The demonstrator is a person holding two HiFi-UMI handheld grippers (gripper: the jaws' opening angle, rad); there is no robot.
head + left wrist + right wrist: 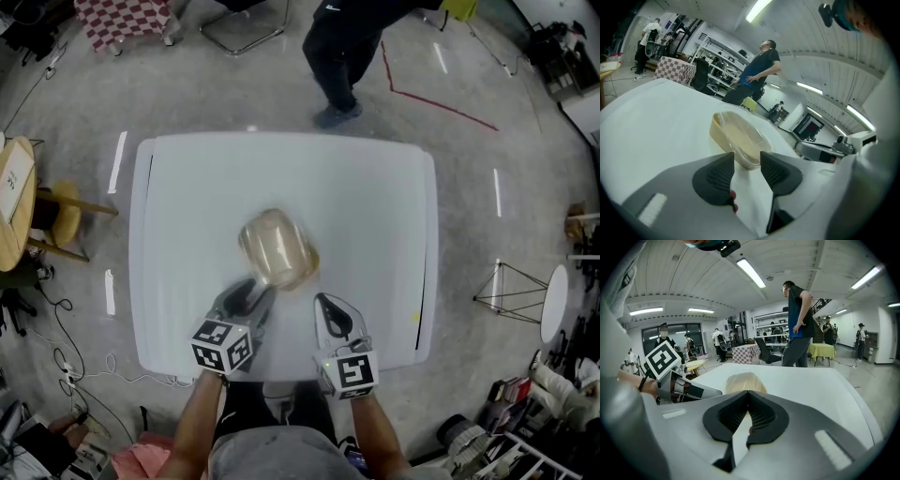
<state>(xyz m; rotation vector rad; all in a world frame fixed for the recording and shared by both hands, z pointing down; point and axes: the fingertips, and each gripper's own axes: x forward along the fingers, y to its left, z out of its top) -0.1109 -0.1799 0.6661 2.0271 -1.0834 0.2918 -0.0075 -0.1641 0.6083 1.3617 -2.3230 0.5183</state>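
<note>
A translucent beige plastic container (278,248) lies near the middle of the white table (375,206). My left gripper (262,292) is open, and its tips reach the container's near end. In the left gripper view the container (738,133) fills the space just beyond the left gripper (747,157), with its near corner between the two dark pads. My right gripper (322,300) is shut with nothing in it, a little to the right of the container and short of it. In the right gripper view the container (745,380) shows past the closed right gripper (748,393).
A person in dark clothes (342,56) stands just past the table's far edge. A round wooden table (14,202) and a yellow stool are at the left, with cables on the floor. A wire stand (511,291) and clutter are at the right.
</note>
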